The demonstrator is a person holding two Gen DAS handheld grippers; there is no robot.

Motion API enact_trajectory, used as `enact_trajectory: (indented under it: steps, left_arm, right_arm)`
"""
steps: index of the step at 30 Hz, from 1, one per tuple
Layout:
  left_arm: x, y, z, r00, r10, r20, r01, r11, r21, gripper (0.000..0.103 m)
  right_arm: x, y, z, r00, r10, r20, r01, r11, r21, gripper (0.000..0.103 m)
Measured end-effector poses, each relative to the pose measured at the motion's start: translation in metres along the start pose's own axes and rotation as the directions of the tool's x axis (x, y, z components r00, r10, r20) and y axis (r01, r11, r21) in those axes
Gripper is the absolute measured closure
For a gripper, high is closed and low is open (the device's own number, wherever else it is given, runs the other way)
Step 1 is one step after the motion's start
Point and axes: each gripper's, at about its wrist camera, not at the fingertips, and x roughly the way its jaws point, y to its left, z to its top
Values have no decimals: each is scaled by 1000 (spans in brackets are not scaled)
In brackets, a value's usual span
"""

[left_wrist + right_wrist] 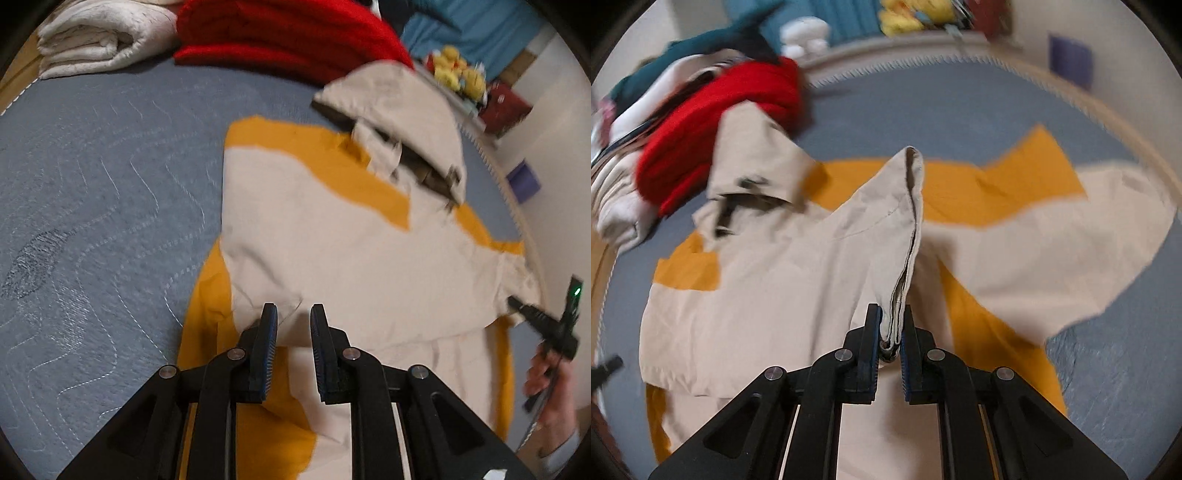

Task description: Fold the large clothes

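Cream and mustard-yellow jacket (pixel 332 236) spread across the middle of a grey-blue quilted bed cover (pixel 92 184), hood (pixel 399 122) toward the far edge, hem toward the near edge. Yellow lining showing along both sides and below the collar, so probably lying partly opened out, not yet folded into a packet.

Right gripper (pixel 891 332) pinching a doubled cream edge of the jacket, likely a sleeve or front flap (pixel 901 229), lifted clear of the body of the garment into a raised ridge. Held by its folded tip, apparently to carry that part over the middle of the jacket as a fold. Blur around it.

Left gripper (pixel 288 328) poised above the jacket's lower cream panel, near the near edge of the bed cover, jaws slightly apart with nothing between them. Cloth visible in the gap lying flat beneath, not pinched. Placed, at a guess, to steady or take the other side once the flap comes across.

In the left wrist view, a hand (pixel 550 373) at the right edge of the bed, gripping the handle of the other tool.

Beyond the hood, along the far edge: a rolled white blanket (pixel 99 40) at the far left corner, a red knit (pixel 288 33) beside it. Past the bed, yellow soft toys (pixel 458 70) on a ledge.
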Motion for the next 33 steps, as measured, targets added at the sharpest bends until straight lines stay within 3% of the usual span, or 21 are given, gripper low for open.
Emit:
enact_trajectory:
  steps: [4, 6, 8, 9, 11, 14, 19, 22, 25, 27, 30, 33]
  left_arm:
    - [36, 7, -14, 992, 93, -88, -91, 995, 32, 86]
    - [45, 12, -20, 983, 130, -128, -127, 991, 34, 86]
    - [41, 12, -20, 985, 129, -118, -126, 991, 36, 86]
    - [38, 10, -19, 986, 131, -106, -127, 991, 41, 86]
    - [26, 3, -16, 992, 116, -42, -114, 992, 63, 86]
    - [25, 3, -17, 996, 87, -35, -86, 996, 37, 86]
    - [31, 1, -17, 977, 153, -147, -148, 988, 41, 86]
    - [-4, -27, -7, 989, 144, -25, -137, 974, 180, 85]
    - [-10, -27, -3, 990, 117, 82, -131, 972, 194, 80]
    - [8, -14, -4, 987, 150, 54, -157, 972, 173, 80]
    - [49, 7, -19, 972, 226, -61, -213, 964, 161, 80]
    - [32, -8, -18, 968, 250, 8, -246, 950, 193, 80]
  right_arm:
    - [0, -16, -3, 996, -88, 20, 87, 994, 64, 83]
    - [-12, -28, -1, 977, -200, 74, 189, 973, 131, 82]
    - [-22, -34, 2, 967, -228, 117, 206, 962, 177, 81]
    - [-25, -36, 3, 966, -221, 134, 194, 963, 189, 81]
    - [-25, -32, 7, 982, -89, 168, 62, 985, 163, 80]
    - [0, -22, 4, 995, 78, 65, -85, 989, 118, 79]
    - [53, -32, -13, 990, 14, -142, 0, 995, 98, 79]
    - [46, -35, -8, 991, -5, -133, 18, 995, 93, 79]
    - [31, -36, -4, 996, -13, -85, 23, 994, 110, 79]
    - [24, -37, -3, 997, -25, -67, 32, 994, 101, 79]
    - [13, -44, 1, 998, -53, -29, 56, 990, 133, 79]
    - [-6, -59, 9, 998, -65, 25, 61, 987, 149, 79]
